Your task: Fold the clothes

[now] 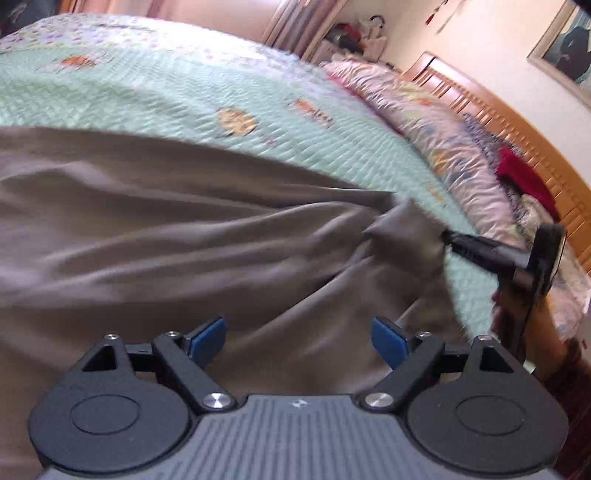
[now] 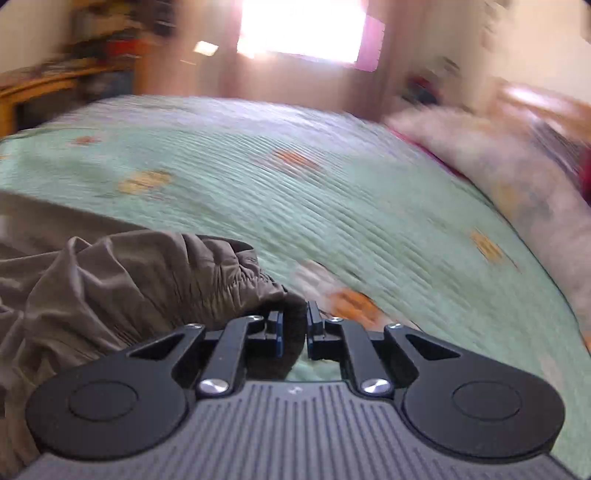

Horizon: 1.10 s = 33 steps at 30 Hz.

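Note:
A grey-brown garment (image 1: 166,229) lies spread on the bed, its folds pulled toward the right. In the left wrist view my left gripper (image 1: 297,339) hovers open just above it, blue pads (image 1: 207,338) wide apart with only flat cloth beneath them. My right gripper (image 1: 448,242) is clamped on the garment's far right edge. The right wrist view shows the gathered elastic waistband (image 2: 221,269) of the garment (image 2: 110,288), and my right gripper (image 2: 294,332) is shut on a bunch of that cloth.
The bed wears a mint quilted cover (image 1: 147,92) with orange patches. A pale patterned duvet (image 1: 424,122) and a red garment (image 1: 524,177) lie along the wooden headboard (image 1: 517,129). A bright window (image 2: 303,29) stands beyond the bed. A hand (image 1: 517,310) holds the right gripper.

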Motion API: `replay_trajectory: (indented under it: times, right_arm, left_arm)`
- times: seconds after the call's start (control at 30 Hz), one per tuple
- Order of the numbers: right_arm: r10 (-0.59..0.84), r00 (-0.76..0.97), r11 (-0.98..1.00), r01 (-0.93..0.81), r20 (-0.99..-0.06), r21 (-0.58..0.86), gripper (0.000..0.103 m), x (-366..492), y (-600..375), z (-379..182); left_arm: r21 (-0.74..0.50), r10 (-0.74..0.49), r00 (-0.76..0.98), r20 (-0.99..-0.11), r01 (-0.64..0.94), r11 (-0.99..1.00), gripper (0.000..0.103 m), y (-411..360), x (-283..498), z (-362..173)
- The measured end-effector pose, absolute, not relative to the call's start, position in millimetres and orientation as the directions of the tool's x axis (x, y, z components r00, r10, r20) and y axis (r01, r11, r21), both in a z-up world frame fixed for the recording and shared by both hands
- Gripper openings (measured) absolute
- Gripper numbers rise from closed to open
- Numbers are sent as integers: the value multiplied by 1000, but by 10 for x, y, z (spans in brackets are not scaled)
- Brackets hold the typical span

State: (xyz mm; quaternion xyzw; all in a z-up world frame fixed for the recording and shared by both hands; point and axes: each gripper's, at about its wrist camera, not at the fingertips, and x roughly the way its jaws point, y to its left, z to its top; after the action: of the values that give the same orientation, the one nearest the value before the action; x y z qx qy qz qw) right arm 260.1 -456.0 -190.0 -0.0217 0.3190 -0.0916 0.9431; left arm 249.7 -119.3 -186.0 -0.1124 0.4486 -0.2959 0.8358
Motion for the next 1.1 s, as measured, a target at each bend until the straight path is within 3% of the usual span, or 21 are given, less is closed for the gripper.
replay_trajectory:
  times: [0.2, 0.27, 0.4, 0.6, 0.9, 1.03, 1.1]
  right_arm:
    - [7, 796, 946, 190, -605, 261, 16, 2525, -5010, -2005]
    - [4, 805, 927, 220, -593, 304, 18, 2365, -5088, -1938]
    - [186, 830, 883, 94, -525, 461, 18, 1918, -5067, -1811]
    - [367, 740, 846, -14, -563, 533, 18, 1683, -4881, -1964]
    - [406, 706, 846, -50, -580, 530, 20, 1693, -4928, -2115]
    - [374, 725, 854, -25, -579, 520, 44, 1698, -4999, -2129]
    - [396, 713, 827, -2, -579, 563, 51, 1797, -5069, -2187]
  left_arm:
    - [-472, -597, 399, -696, 371, 799, 87, -1068, 2496, -2026]
    - [-468, -600, 398, -694, 384, 796, 87, -1051, 2467, -2025]
    - [-469, -608, 397, -687, 397, 789, 87, -1012, 2417, -1999]
    - [-468, -608, 399, -686, 398, 789, 87, -890, 2253, -1927]
    - [-439, -588, 418, -692, 403, 803, 87, -790, 2138, -1815]
    - [-430, -585, 421, -693, 410, 804, 88, -787, 2113, -1794]
    - [-432, -582, 415, -699, 403, 807, 88, -785, 2121, -1802]
